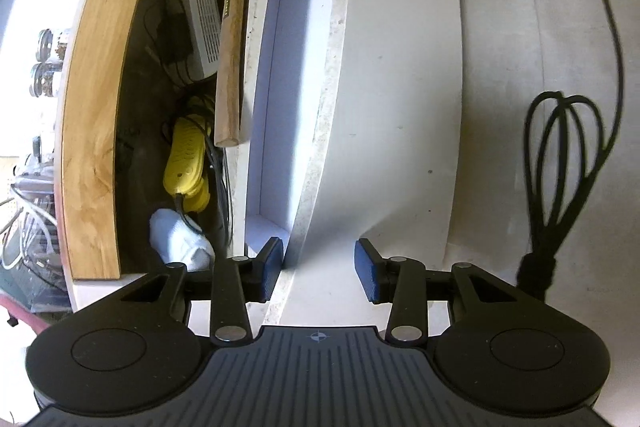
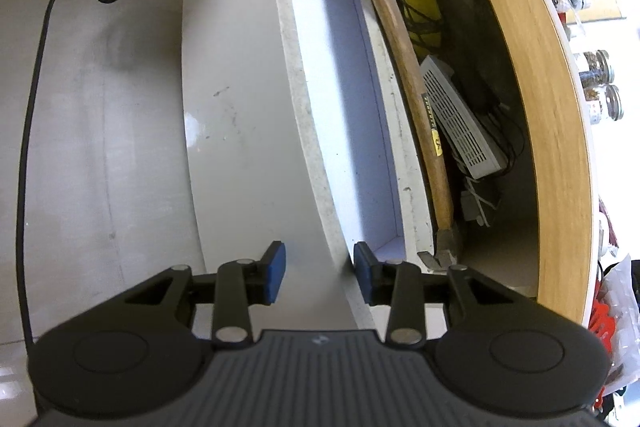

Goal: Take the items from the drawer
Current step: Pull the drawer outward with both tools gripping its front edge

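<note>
Both released: your left hand-held gripper (image 1: pixel 319 269) and right hand-held gripper (image 2: pixel 320 273) straddle the drawer (image 2: pixel 316 131) front. Items sit behind it: hammer (image 2: pixel 416 107), yellow plug strip (image 1: pixel 185 159), grey box (image 2: pixel 460 123). Pull evenly, then take the hammer mid-handle.

One drawer (image 1: pixel 276 75) stood pulled out. Behind it lay one hammer (image 1: pixel 232 39), one grey vented box (image 1: pixel 202 23), one yellow plug block (image 1: pixel 186 159) and one white cloth (image 1: pixel 176 235). One coiled black cable (image 1: pixel 560 163) lay on the floor. Two jars (image 2: pixel 600 83) stood on the desk beyond the wooden edge. Two grippers were there, the left (image 1: pixel 319 271) and the right (image 2: pixel 320 273), each with two blue pads.
</note>
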